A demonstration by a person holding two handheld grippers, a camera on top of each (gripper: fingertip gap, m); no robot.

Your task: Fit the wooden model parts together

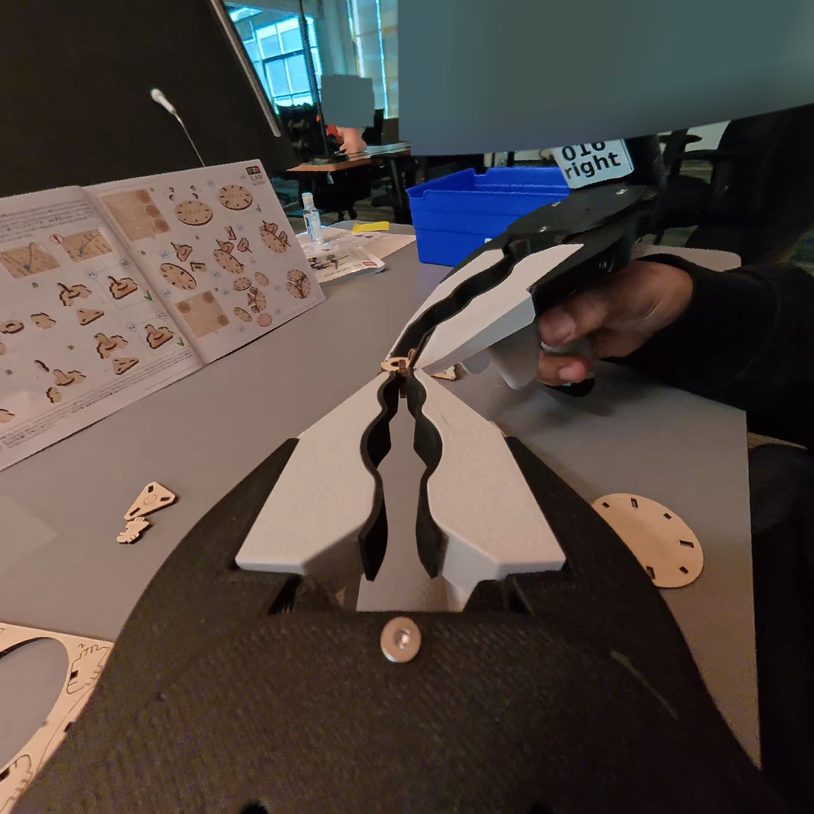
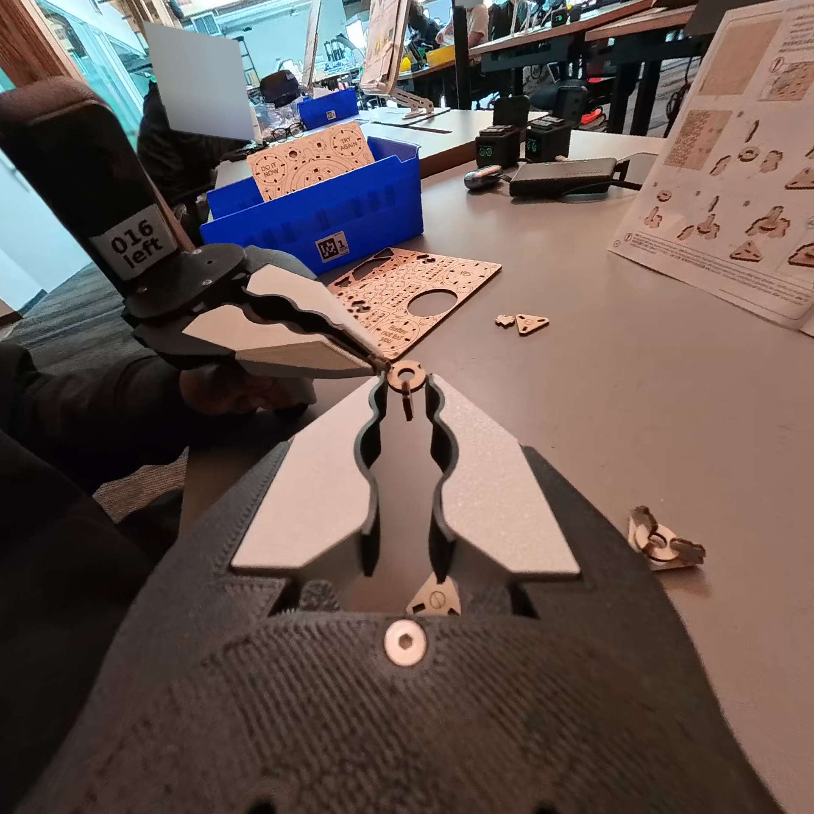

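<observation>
A small wooden ring [image 2: 417, 375] hangs in the air between both grippers' tips and also shows in the left wrist view [image 1: 390, 364]. My right gripper [image 2: 406, 384] is shut on the ring, one pad on each side. A thin wooden tab [image 2: 408, 405] hangs from the ring between its fingers. My left gripper [image 1: 398, 376] is shut on another small wooden tab [image 1: 401, 390] that sits at the ring's edge. In the right wrist view the left gripper [image 2: 379, 363] comes in from the left. In the left wrist view the right gripper [image 1: 412, 357] comes in from the upper right.
An open instruction booklet [image 1: 145, 273] stands at the back of the grey table. A blue bin [image 2: 317, 207] holds a wooden sheet, and a punched sheet [image 2: 423, 290] lies before it. Loose parts: a slotted disc [image 1: 647, 539], a triangle [image 2: 530, 323], a small assembly [image 2: 660, 544]. Both grippers' tips are close together, under 4 cm apart. Both grippers' tips are roughly 15 cm from the slotted disc [image 1: 647, 539].
</observation>
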